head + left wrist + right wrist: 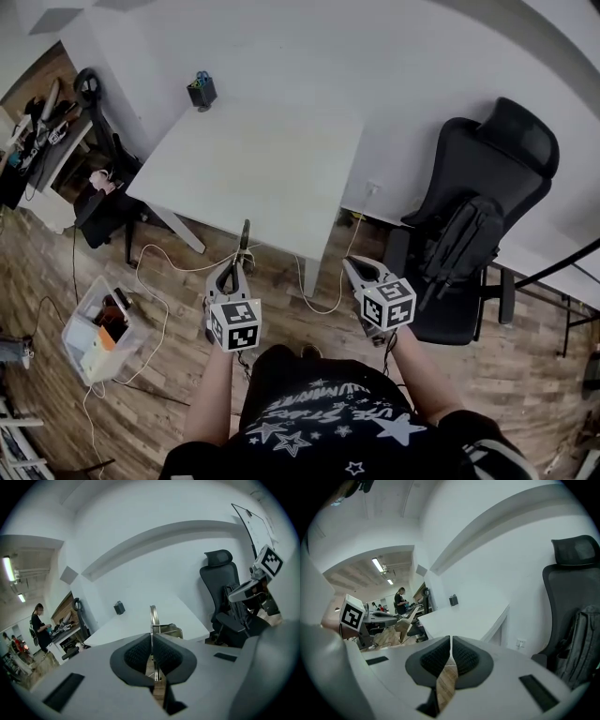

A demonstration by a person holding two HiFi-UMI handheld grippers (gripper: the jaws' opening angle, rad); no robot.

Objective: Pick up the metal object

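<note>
Nearest the head camera, a dark star-printed shirt (319,422) is seen at the bottom edge, and beyond it both arms are held forward over the wooden floor (525,375); the left gripper (240,266) is seen closed on the metal object (245,239), a thin strip that juts out past the jaw tips toward the near edge of the white table (262,178), while the right gripper (351,266) is held apart from it, to the right, near the black office chair (478,216). The object is touched by neither table nor floor, so the pick-up itself is judged to be done, and only holding or carrying the object can be judged to remain. From the left gripper view, the object is seen edge-on, pinched between the ribbed pads (137,654) and standing up from the centre of the jaws, with the table beyond; a further metal part is glimpsed just behind the strip, but its shape cannot be made out. From the right gripper view, the jaws are seen pressed together with nothing between them, only floor showing through the slit beneath, and the left gripper is seen off to the left, well apart, so no part in the grasp is taken by the right gripper
</note>
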